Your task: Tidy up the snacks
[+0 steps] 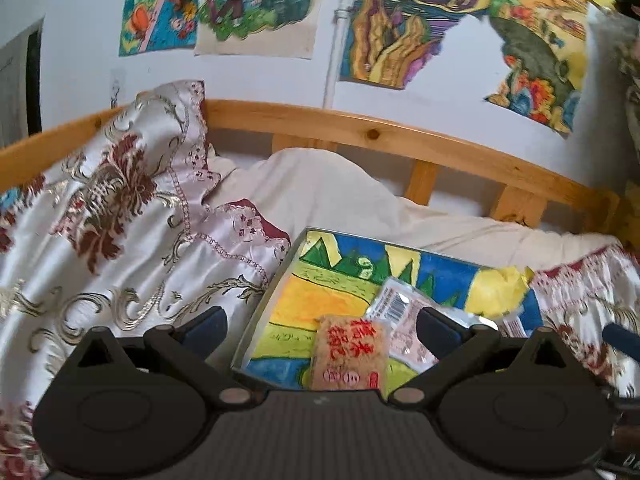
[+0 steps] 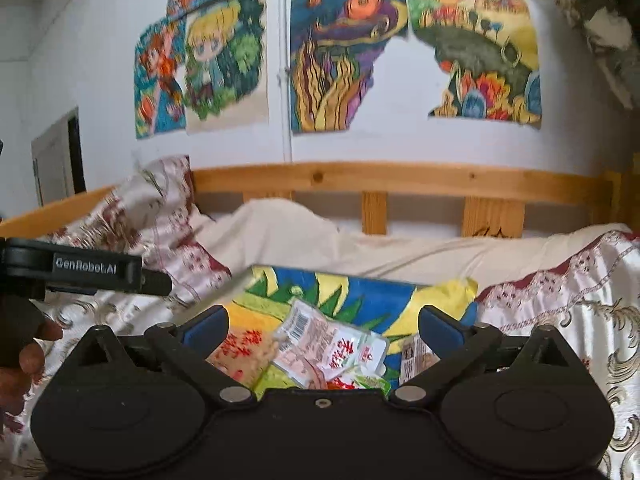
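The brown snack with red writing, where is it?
The brown snack lies on the painted board on the bed, just left of the white packet.

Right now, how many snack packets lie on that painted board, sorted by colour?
Brown packet with red writing: 1
White and pink packets: 2
Packet at the right, mostly hidden, colour unclear: 1
Total: 4 visible

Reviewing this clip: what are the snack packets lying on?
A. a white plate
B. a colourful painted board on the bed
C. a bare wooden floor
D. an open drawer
B: the snack packets lie on a brightly painted board set on the bed's patterned cover.
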`<action>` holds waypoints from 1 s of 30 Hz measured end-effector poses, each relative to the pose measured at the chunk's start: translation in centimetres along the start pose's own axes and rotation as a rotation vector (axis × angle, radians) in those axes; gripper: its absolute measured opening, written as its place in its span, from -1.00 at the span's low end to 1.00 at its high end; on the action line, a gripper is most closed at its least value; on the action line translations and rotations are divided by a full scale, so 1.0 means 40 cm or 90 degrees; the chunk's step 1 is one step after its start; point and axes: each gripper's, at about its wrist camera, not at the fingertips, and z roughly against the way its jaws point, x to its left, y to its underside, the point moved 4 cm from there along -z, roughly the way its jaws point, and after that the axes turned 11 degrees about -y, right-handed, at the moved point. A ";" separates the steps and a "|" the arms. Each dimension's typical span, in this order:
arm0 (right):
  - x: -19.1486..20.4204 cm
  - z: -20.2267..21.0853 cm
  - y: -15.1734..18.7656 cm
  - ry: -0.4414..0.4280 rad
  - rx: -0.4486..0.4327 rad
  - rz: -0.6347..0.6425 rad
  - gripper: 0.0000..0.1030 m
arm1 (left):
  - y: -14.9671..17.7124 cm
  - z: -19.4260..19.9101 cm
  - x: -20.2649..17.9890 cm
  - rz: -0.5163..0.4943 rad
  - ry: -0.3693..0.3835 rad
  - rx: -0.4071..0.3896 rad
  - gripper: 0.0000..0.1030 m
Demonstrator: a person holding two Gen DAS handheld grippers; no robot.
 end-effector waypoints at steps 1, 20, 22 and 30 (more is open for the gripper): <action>0.004 0.014 -0.003 -0.002 -0.006 -0.001 0.98 | 0.002 0.021 0.001 -0.003 0.001 -0.001 0.99; 0.071 0.271 0.006 -0.011 -0.079 -0.050 0.99 | 0.140 0.303 0.104 0.001 -0.049 -0.040 0.99; 0.085 0.287 0.015 -0.016 -0.075 -0.054 0.99 | 0.160 0.326 0.118 0.002 -0.056 -0.045 0.99; 0.145 0.333 0.060 -0.029 -0.051 -0.051 0.99 | 0.236 0.365 0.151 0.004 -0.071 -0.010 0.99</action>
